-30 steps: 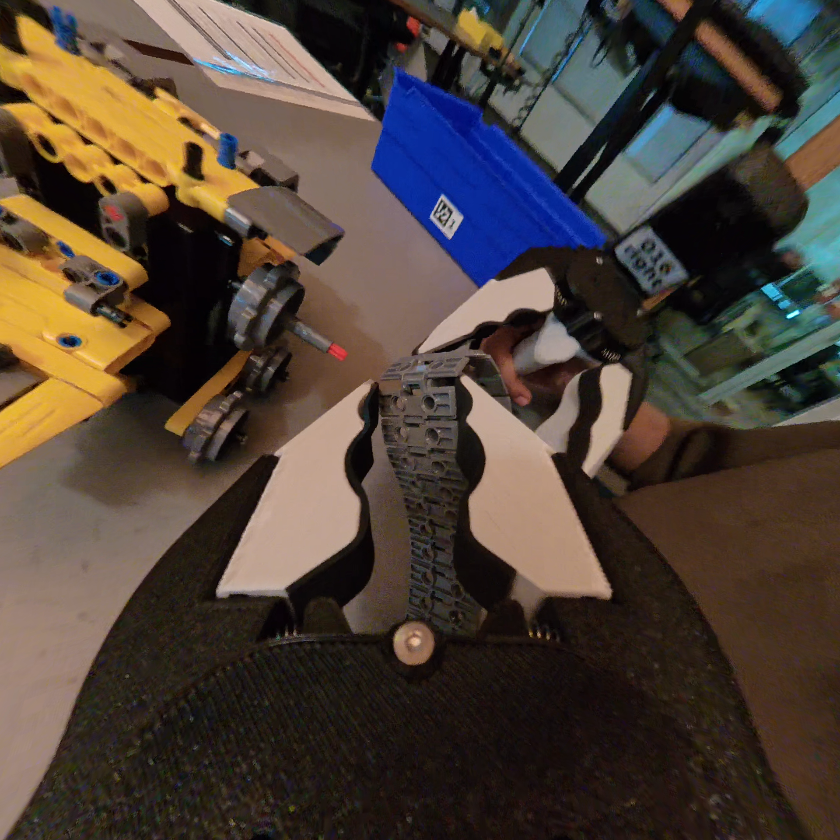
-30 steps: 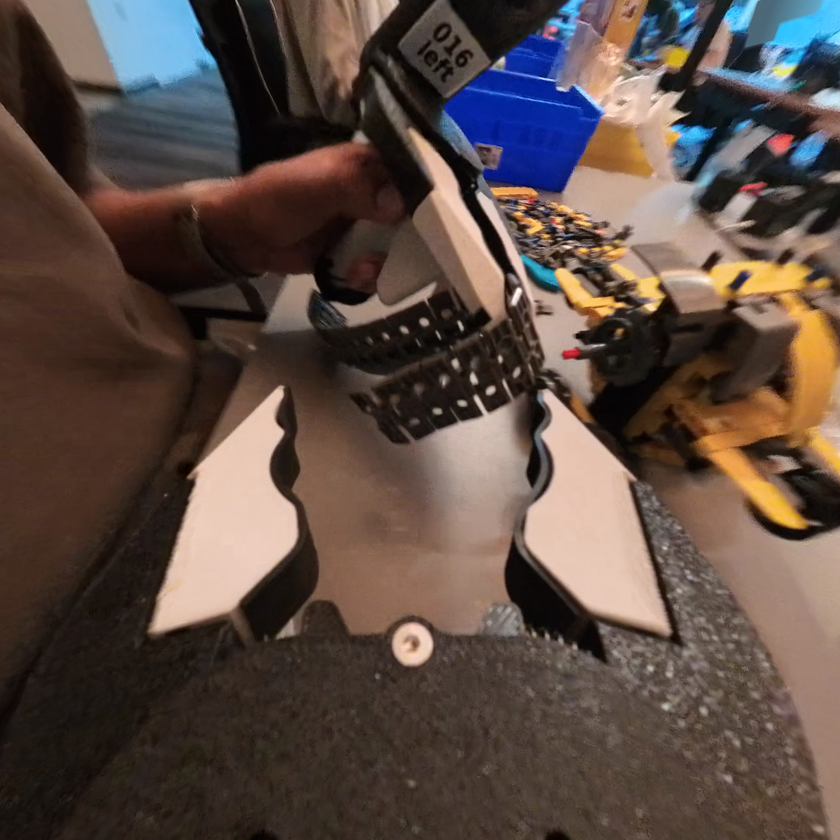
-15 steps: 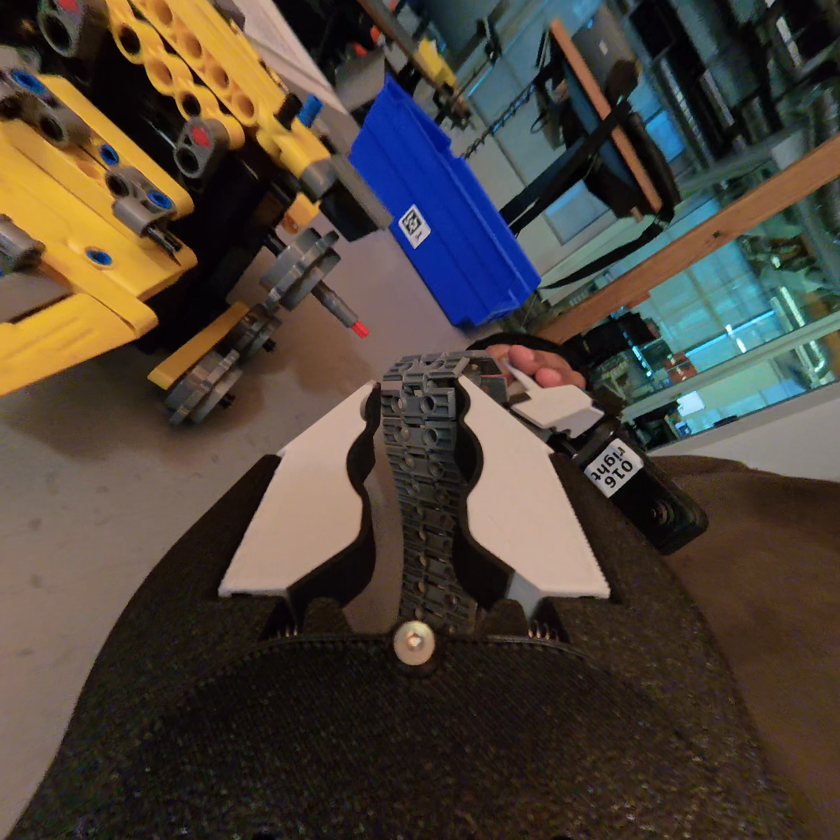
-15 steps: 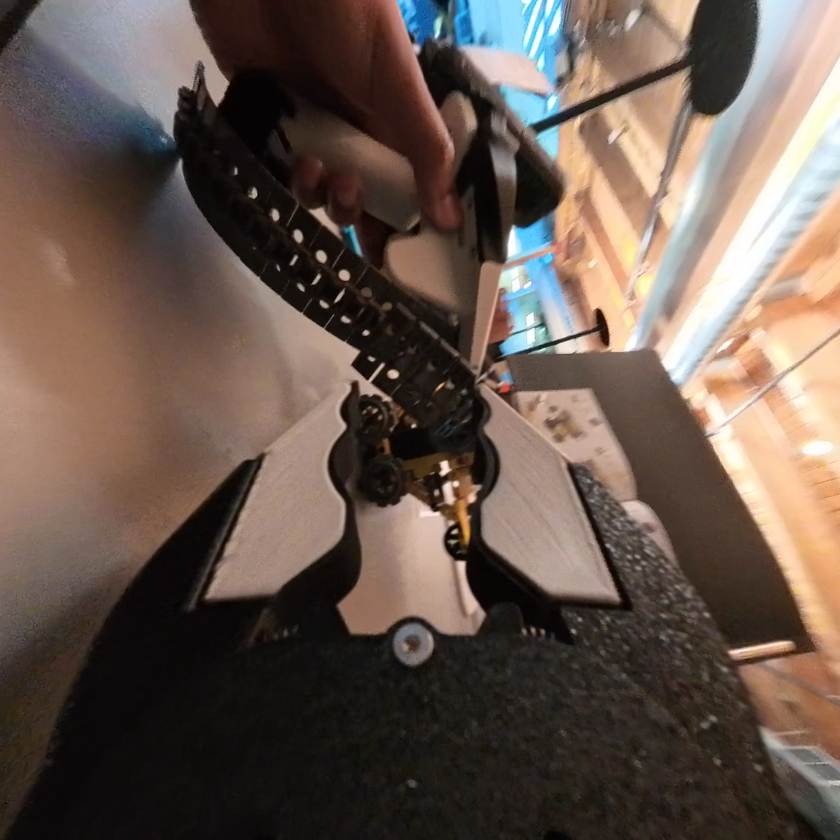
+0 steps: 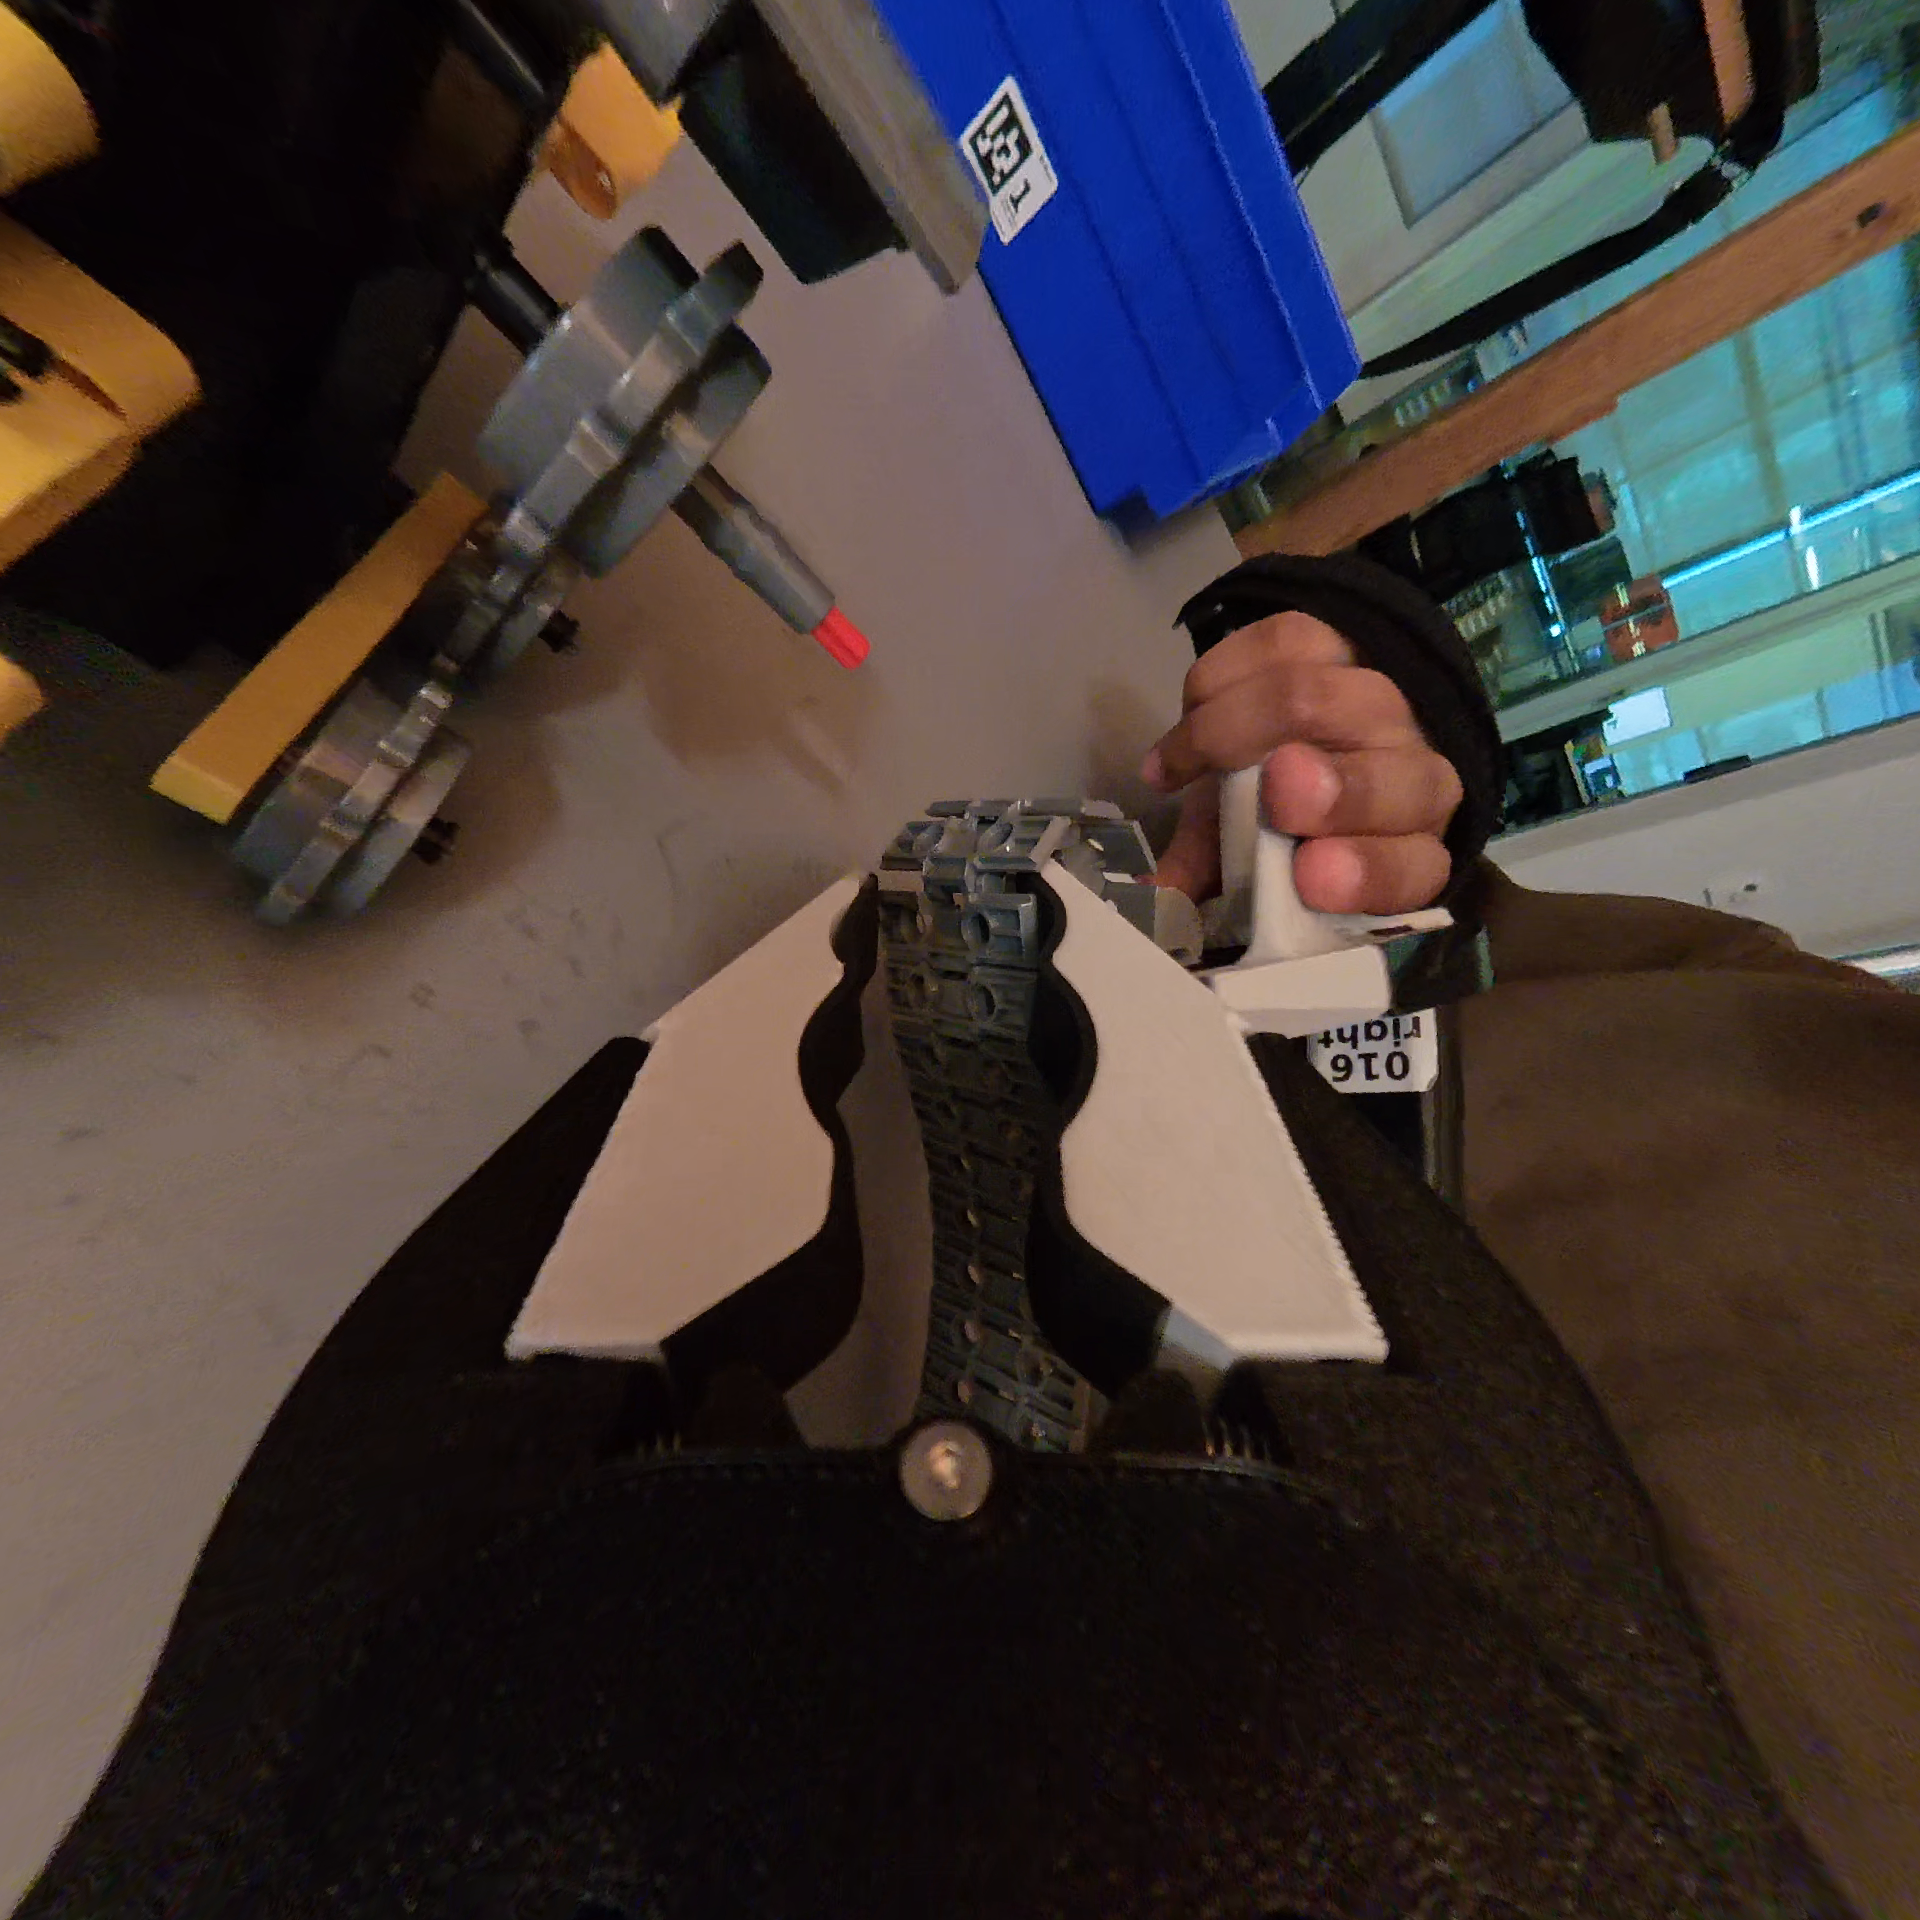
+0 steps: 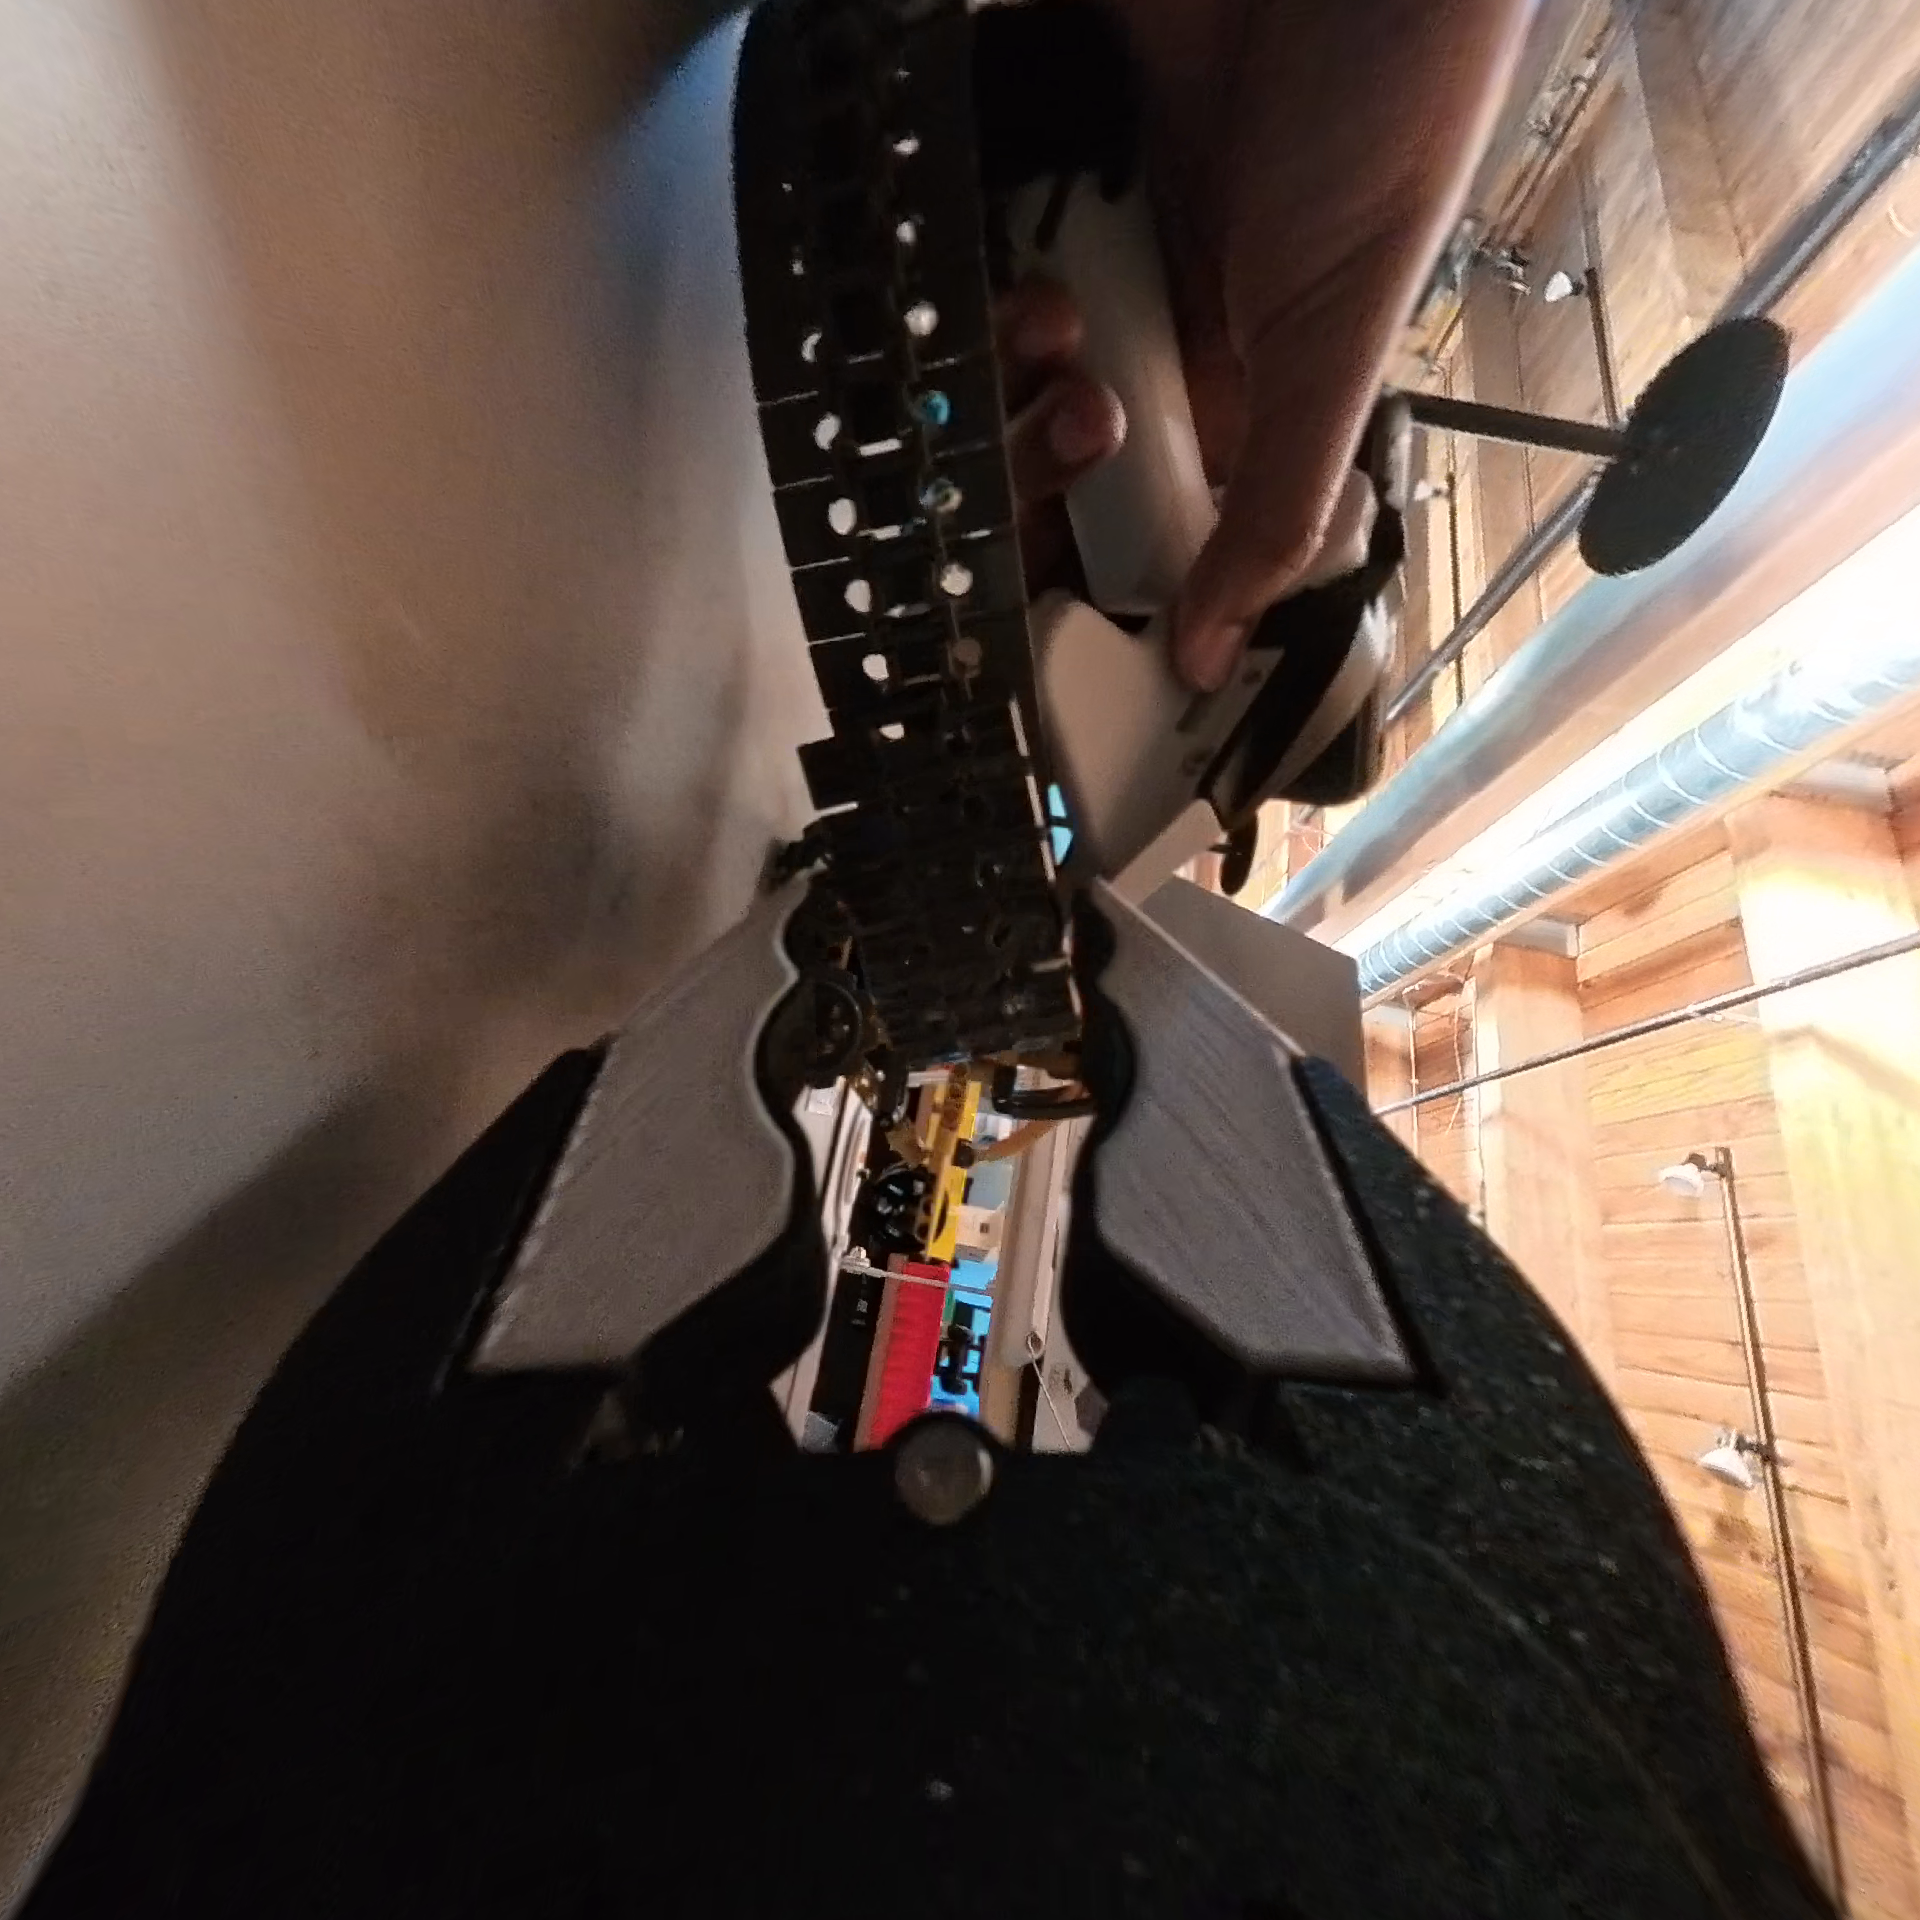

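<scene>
A dark grey linked track (image 5: 977, 1143) runs lengthwise between my left gripper's fingers. My left gripper (image 5: 956, 899) is shut on it, above the grey table. The track's far end bends right to my right gripper (image 5: 1299, 971), held by a hand (image 5: 1320, 790). In the right wrist view my right gripper (image 6: 935, 914) is closed across the width of the track's end (image 6: 956, 956). The track (image 6: 894, 468) stretches up to the left gripper's white body (image 6: 1122, 675). A yellow brick-built vehicle (image 5: 62, 343) stands at the upper left, its grey sprocket wheels (image 5: 623, 395) close to the track.
A grey axle with a red tip (image 5: 842, 639) sticks out of the upper sprocket towards the grippers. A blue bin (image 5: 1122, 260) stands on the table (image 5: 260, 1091) behind. A brown sleeve (image 5: 1662, 1195) fills the right side. My left and right fingertips are right by each other.
My right gripper has narrowed from wide open onto the track's end and rolled over. My left gripper, still holding the track, has moved closer to the vehicle's sprockets.
</scene>
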A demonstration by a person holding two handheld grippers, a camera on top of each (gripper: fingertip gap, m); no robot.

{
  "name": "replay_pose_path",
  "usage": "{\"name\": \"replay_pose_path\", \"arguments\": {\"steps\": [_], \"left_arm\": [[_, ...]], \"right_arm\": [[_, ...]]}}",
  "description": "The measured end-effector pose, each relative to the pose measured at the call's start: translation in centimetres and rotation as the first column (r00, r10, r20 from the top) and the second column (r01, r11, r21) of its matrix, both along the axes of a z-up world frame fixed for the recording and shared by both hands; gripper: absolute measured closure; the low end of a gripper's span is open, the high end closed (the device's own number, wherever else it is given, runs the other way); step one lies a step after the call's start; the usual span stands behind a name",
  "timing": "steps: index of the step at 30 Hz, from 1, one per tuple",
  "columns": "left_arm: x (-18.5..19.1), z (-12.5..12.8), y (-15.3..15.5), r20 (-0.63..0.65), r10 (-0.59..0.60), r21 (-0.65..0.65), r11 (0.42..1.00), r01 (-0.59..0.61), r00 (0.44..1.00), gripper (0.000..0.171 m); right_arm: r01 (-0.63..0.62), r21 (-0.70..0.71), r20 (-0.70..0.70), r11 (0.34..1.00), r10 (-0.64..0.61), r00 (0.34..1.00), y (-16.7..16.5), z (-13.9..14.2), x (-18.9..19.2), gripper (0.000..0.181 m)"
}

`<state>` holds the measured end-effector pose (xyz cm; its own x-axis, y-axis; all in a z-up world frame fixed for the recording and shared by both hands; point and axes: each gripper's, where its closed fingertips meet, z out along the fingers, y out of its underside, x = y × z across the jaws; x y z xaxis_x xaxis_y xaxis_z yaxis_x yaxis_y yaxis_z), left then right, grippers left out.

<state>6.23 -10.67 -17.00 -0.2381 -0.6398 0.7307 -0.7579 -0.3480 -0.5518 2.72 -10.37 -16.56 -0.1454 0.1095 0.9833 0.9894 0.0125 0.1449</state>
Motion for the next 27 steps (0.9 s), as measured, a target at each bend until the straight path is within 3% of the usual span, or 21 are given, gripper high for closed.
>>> {"name": "replay_pose_path", "arguments": {"steps": [3,5,7,11,15,18,22,27], "left_arm": [[-0.1,-0.5,-0.3,-0.023,-0.019,-0.021,1.000,0.018,1.000,0.146],[-0.4,-0.6,-0.5,-0.029,-0.039,-0.066,0.997,0.037,0.999,0.143],[-0.6,-0.2,-0.4,-0.021,-0.038,-0.118,0.992,0.035,0.999,0.125],[-1.4,0.6,0.8,0.032,-0.017,-0.123,0.992,0.021,0.999,0.104],[-2.5,2.1,3.9,0.112,0.029,0.054,0.998,-0.035,0.993,0.100],[-3.2,1.7,7.1,0.080,0.085,0.193,0.976,-0.099,0.993,0.099],[-3.8,2.1,9.5,0.124,0.172,0.226,0.954,-0.197,0.977,0.105],[-3.6,1.4,7.6,0.164,0.126,0.205,0.966,-0.159,0.978,0.106]], "right_arm": [[0.006,-0.026,-0.041,1.000,-0.007,0.999,-0.2,-0.2,0.1,0.141],[0.009,-0.044,-0.170,0.999,-0.017,0.985,-0.4,0.5,0.5,0.141],[0.002,-0.067,-0.332,0.998,-0.024,0.943,-0.6,1.3,1.0,0.140],[-0.041,-0.158,-0.631,0.987,-0.069,0.772,-0.9,1.9,2.2,0.140],[-0.135,-0.302,-0.795,0.944,-0.171,0.582,-1.2,0.5,3.1,0.140],[-0.206,-0.331,-0.856,0.921,-0.201,0.476,-1.3,0.8,3.3,0.141],[-0.248,-0.297,-0.928,0.922,-0.218,0.303,-1.2,2.5,4.7,0.142],[-0.251,-0.317,-0.945,0.915,-0.284,0.160,-1.2,2.1,7.5,0.142]]}}
